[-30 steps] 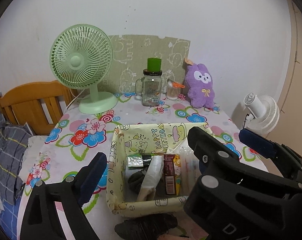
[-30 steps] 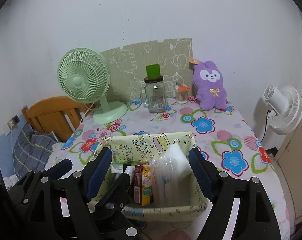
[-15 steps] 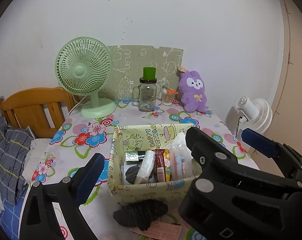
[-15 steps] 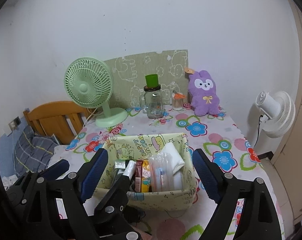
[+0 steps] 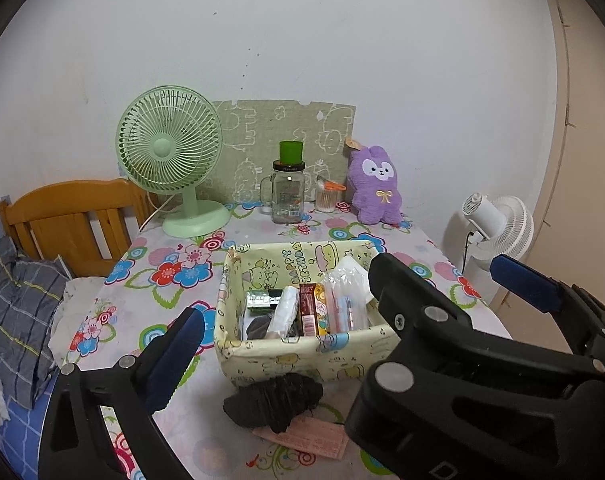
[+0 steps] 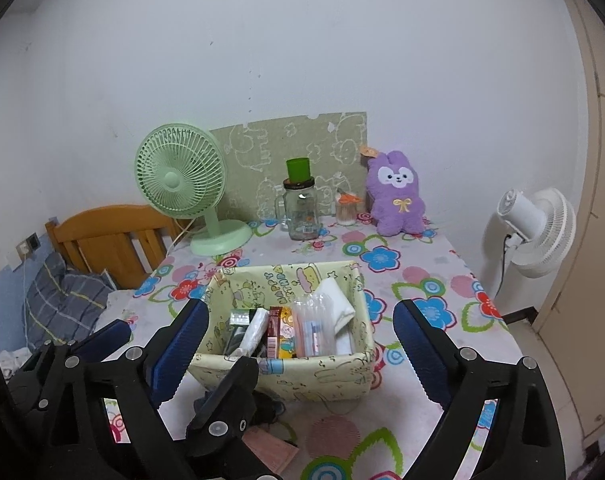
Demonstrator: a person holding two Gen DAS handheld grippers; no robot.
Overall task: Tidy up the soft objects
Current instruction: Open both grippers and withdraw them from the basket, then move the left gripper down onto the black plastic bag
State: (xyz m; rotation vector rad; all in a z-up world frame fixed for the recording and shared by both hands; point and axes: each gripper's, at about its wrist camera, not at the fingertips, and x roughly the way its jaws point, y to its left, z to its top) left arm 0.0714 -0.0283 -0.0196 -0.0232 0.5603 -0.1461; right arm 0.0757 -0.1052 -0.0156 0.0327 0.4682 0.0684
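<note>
Black and soft, the crumpled cloth (image 5: 274,400) lies on the table (image 5: 150,296) just in front of the yellow box (image 5: 302,354), on top of a pink paper (image 5: 302,438), so a grab could pinch the paper too or bump the box away. The left hand-held gripper (image 5: 342,312) and the right hand-held gripper (image 6: 298,356) are both spread wide, holding nothing and touching nothing.

Bare tablecloth (image 6: 422,280) at frame right gives passage; the packed fabric box (image 6: 286,376) blocks the center.
</note>
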